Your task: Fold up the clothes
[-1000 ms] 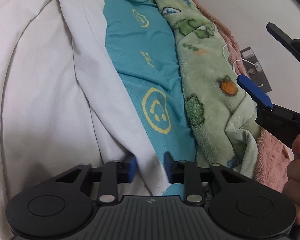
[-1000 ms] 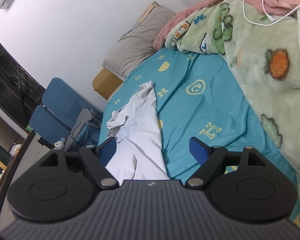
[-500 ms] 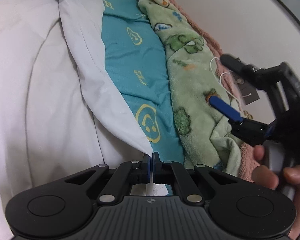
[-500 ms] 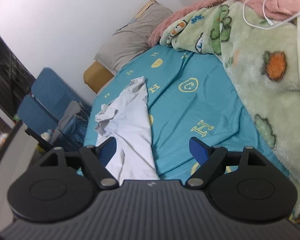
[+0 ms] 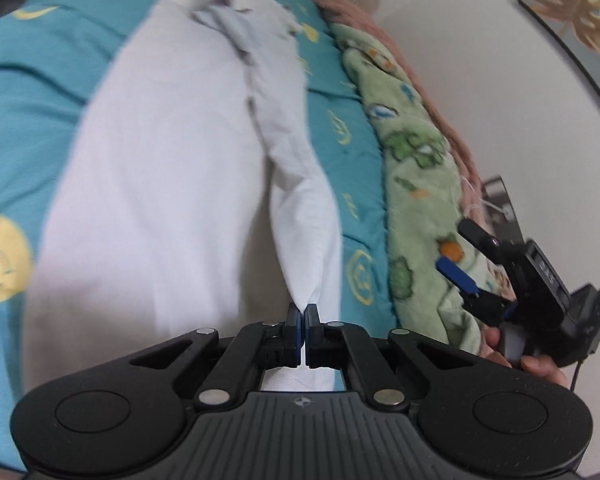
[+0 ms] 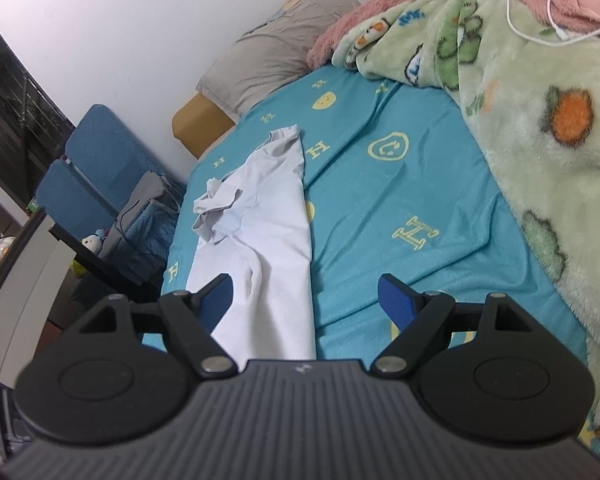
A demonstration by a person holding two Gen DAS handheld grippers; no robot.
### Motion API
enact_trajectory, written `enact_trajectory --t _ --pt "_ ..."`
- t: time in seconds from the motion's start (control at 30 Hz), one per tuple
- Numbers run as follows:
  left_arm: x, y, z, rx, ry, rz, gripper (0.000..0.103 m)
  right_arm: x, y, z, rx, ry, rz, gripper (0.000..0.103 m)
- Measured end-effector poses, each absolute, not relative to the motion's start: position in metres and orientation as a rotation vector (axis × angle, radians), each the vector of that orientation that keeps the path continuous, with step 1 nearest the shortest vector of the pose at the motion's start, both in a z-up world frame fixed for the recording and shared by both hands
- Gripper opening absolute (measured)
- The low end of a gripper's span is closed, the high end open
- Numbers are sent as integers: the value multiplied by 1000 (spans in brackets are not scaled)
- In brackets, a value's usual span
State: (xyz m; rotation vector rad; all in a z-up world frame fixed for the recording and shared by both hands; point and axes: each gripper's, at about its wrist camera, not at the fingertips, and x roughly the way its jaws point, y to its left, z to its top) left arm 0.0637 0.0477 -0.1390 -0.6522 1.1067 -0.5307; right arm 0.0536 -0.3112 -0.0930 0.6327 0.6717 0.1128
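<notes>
Left hand-held gripper (image 5: 303,314): jaws closed tight, with a corner of the white shirt (image 5: 172,184) pinched between the blue pads. The cloth runs up from the pinch in a taut ridge, which indicates the corner is lifted clear of the bed.

Right hand-held gripper (image 6: 306,294): jaws spread wide, nothing between them. It hangs above the near end of the shirt and does not touch it. In the left wrist view it shows off to the right, over the green blanket (image 5: 420,184), held in a hand (image 5: 540,368).

The shirt lies lengthwise on the bed, on the teal sheet (image 6: 400,208), its collar end bunched toward the pillow (image 6: 276,56). The blanket is heaped along the far side of the bed, apart from the shirt. A white cable (image 6: 540,8) lies on top of the blanket.

Step in hand, as judged: the first grasp for a fold is made, on one lower corner only. The fold itself is not yet laid.

Next move, as judged: the right gripper needs to come down on the other lower corner or hem and close on it, so that both corners can be carried together toward the collar. Pulling with one corner alone would likely skew the shirt.
</notes>
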Motion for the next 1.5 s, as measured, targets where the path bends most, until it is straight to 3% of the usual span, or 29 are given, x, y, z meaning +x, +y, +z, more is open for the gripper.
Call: enact_trajectory --t 0.17,0.3,0.4,0.47,0.5,0.53,0.87,0.9,1.0,1.13,1.3,1.5 --pt "62 53 -159 -681 1142 -508 4 57 -307 -99 643 709 116 82" --pt "63 43 -167 -618 1161 -492 27 58 -302 -101 624 727 115 82" --pt "63 39 -177 -577 1200 -467 35 59 -299 -103 617 742 115 82" --pt "61 36 -181 -554 1216 -467 34 61 -296 -104 610 750 119 82" --pt "59 36 -180 -557 1211 -477 24 61 -295 -104 604 754 120 82" --pt "57 37 -177 -571 1206 -491 0 61 -294 -104 598 758 120 82" --pt "15 27 -163 -438 1243 -442 3 63 -279 -104 508 774 88 81" --pt "16 28 -160 -439 1246 -451 10 63 -278 -104 504 777 92 81" --pt "20 34 -150 -459 1247 -476 45 61 -275 -102 486 764 99 81" --pt "42 45 -130 -425 1148 -450 66 67 -271 -104 478 763 104 81" --pt "66 63 -119 -347 1053 -297 73 78 -261 -118 449 819 150 81" --pt "61 106 -135 -443 1074 -132 73 95 -257 -155 560 1012 257 80"
